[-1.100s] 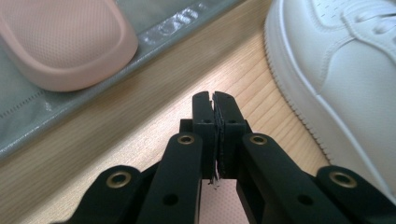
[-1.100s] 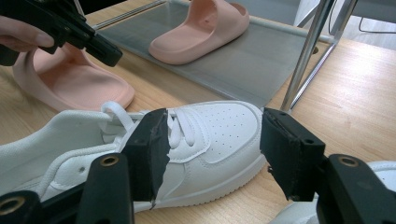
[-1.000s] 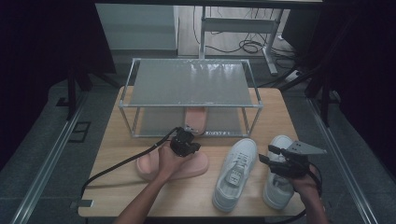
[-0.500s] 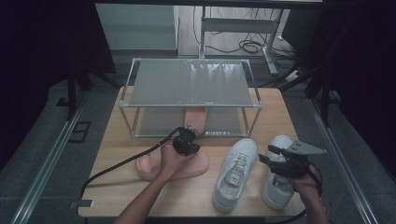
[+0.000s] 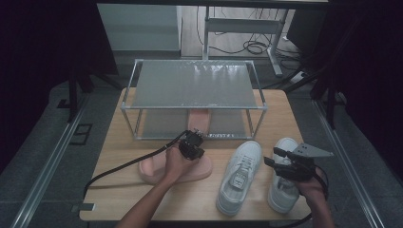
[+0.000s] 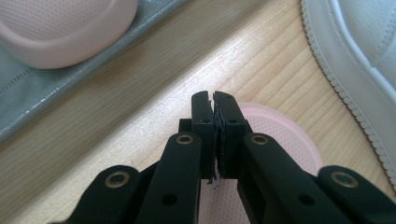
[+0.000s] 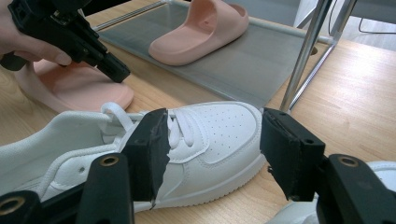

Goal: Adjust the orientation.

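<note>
My left gripper is shut with nothing between its jaws. It hovers over the toe end of a pink slipper that lies on the wooden table; the slipper also lies under the closed tips. The matching pink slipper sits on the rack's lower shelf. My right gripper is open above two white sneakers, the left one and the right one. In the right gripper view the left sneaker lies beyond the open jaws, untouched.
A metal rack with two grey shelves stands at the back of the table. Its leg rises just past the sneaker's toe. A black cable trails from the left gripper off the table's left front.
</note>
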The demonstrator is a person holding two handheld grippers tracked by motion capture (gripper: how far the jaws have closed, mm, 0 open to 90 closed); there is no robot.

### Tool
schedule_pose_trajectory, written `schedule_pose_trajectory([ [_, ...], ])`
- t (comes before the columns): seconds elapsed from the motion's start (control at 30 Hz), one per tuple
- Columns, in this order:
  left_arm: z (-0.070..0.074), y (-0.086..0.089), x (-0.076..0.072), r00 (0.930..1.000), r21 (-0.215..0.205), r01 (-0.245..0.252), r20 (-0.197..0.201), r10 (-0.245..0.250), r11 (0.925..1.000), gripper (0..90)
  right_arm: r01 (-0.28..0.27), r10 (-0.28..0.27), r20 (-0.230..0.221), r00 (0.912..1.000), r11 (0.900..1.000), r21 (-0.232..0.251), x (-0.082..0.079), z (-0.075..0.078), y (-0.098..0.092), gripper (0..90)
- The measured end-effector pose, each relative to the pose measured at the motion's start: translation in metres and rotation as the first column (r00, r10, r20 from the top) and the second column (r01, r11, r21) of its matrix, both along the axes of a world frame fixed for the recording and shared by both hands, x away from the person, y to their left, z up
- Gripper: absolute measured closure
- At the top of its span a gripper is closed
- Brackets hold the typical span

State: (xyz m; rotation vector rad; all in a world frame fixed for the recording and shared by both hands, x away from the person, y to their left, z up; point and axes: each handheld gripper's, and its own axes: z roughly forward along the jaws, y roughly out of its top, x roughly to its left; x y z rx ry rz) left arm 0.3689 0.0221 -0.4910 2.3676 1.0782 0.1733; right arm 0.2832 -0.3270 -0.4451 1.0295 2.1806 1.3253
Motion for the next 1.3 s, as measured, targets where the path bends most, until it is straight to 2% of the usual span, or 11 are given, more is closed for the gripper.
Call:
schedule_pose_trajectory([
  [0.37,0.0,0.007,-0.019,0.9987,-0.025,0.045,-0.023,-0.045,0.9987,88.2,0.002,-0.002,0.0,1.0,1.0,0.002,-0.001,0.001,-0.001,42.7],
  [0.6,-0.002,0.018,-0.042,0.9968,-0.059,0.075,-0.024,-0.077,0.9954,88.2,-0.001,0.001,0.0,1.0,1.0,-0.001,-0.001,0.0,0.0,42.7],
  [0.87,-0.004,0.037,-0.074,0.994,-0.108,0.102,-0.028,-0.105,0.989,88.2,-0.001,0.001,0.0,1.0,1.0,-0.004,-0.001,0.0,0.0,42.7],
  [1.03,-0.006,0.048,-0.094,0.9931,-0.12,0.112,-0.021,-0.115,0.9865,88.1,-0.001,0.001,-0.002,1.0,1.0,-0.002,-0.001,0.001,0.001,42.7],
  [1.3,-0.006,0.063,-0.113,0.9922,-0.124,0.119,-0.023,-0.122,0.9852,88.2,-0.003,0.003,-0.001,1.0,1.0,-0.006,-0.001,0.0,0.002,42.7],
])
